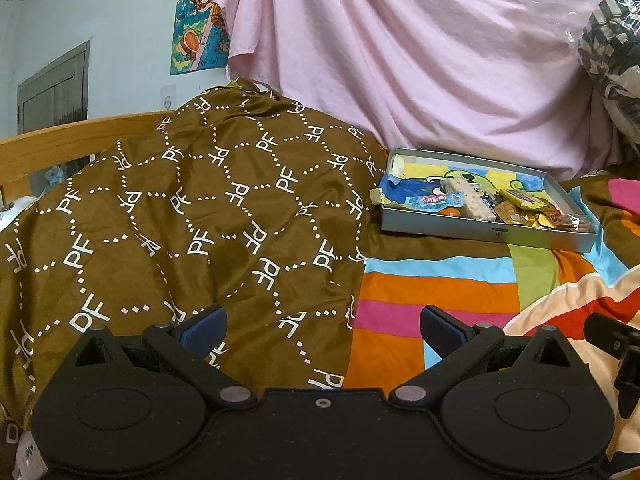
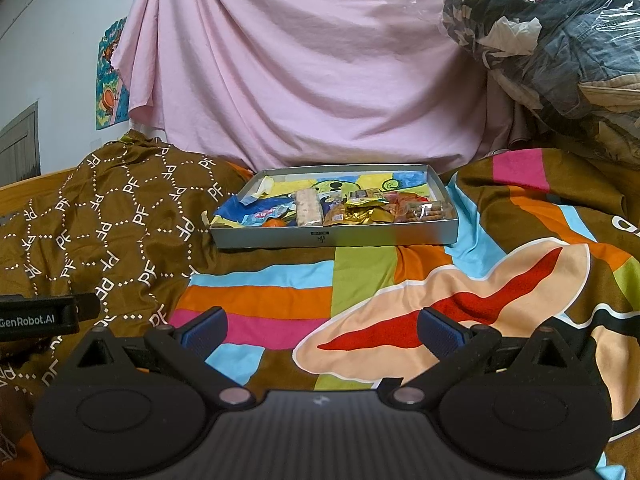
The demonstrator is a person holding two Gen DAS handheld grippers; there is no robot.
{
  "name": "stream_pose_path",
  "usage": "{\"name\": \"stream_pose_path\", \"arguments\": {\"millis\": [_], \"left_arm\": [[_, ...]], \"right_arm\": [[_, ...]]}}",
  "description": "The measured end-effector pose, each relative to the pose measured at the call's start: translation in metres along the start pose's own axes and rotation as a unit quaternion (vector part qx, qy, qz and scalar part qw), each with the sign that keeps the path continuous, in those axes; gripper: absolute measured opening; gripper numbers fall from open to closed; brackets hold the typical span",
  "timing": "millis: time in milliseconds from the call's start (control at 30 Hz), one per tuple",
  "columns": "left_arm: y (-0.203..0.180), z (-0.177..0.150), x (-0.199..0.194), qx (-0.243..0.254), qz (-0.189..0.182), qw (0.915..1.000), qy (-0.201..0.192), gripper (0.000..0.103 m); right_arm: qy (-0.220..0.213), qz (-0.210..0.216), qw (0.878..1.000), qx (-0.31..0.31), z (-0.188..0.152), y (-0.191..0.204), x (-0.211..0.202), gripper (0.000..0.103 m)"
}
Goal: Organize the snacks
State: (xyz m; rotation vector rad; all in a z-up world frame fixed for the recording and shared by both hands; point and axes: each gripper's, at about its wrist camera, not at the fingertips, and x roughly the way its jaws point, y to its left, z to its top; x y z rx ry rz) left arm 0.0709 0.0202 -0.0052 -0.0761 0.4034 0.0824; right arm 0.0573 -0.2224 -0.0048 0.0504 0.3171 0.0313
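A shallow grey box [image 2: 332, 236] lies on the bed, well ahead of both grippers. It holds several snacks: a pale rice bar [image 2: 307, 208], a blue packet [image 2: 264, 213], gold wrappers [image 2: 362, 212], a small orange [image 2: 274, 223] and a biscuit pack [image 2: 428, 211]. The box also shows at right in the left wrist view [image 1: 480, 232], with the rice bar [image 1: 470, 198] in it. My left gripper [image 1: 323, 326] is open and empty over the brown quilt. My right gripper [image 2: 322, 326] is open and empty over the striped sheet.
A brown "PF" quilt [image 1: 192, 216] is heaped at left. A striped colourful sheet [image 2: 360, 280] covers the bed. A pink cloth [image 2: 300, 72] hangs behind. A plastic-wrapped bundle of clothes [image 2: 560, 40] sits at right. The wooden bed rail [image 1: 60, 140] runs at far left.
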Motion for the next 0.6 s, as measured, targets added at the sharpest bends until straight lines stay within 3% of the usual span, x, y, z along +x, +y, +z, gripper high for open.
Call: {"name": "stream_pose_path", "arguments": {"millis": [600], "left_arm": [[-0.0004, -0.0002, -0.0001, 0.000, 0.000, 1.0000, 0.000, 0.102]], "right_arm": [[0.004, 0.001, 1.000, 0.002, -0.0032, 0.0021, -0.0011, 0.103]]}}
